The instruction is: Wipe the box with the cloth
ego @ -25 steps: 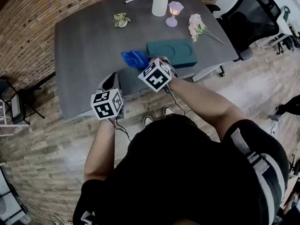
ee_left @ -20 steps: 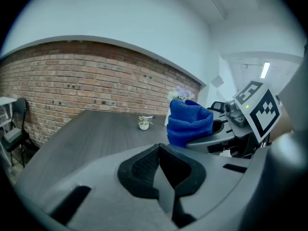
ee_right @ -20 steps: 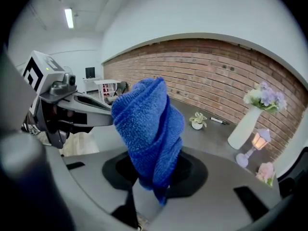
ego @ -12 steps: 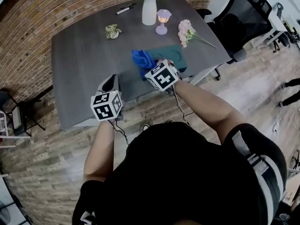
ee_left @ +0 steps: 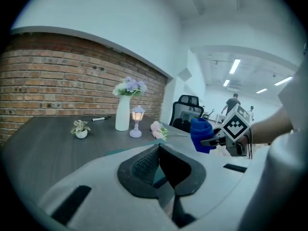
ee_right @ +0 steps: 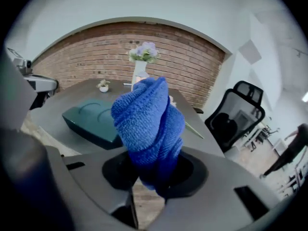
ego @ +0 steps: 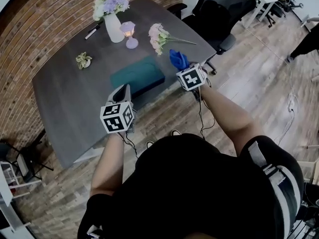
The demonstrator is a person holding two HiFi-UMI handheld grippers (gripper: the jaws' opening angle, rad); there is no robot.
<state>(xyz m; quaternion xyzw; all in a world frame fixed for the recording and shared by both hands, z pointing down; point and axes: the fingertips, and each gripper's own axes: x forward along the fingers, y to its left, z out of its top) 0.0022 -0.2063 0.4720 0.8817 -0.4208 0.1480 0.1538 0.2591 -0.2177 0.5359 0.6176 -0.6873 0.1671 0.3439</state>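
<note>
Blue cloth is bunched up in my right gripper, jaws clamped on its lower end. It's up in the air by the table's near edge, right of the box and not touching it. Box lies flat just inside that edge, with bare tabletop to its left. My left gripper is closed, nothing in it, at the near edge. Flowers lie behind the box.
</note>
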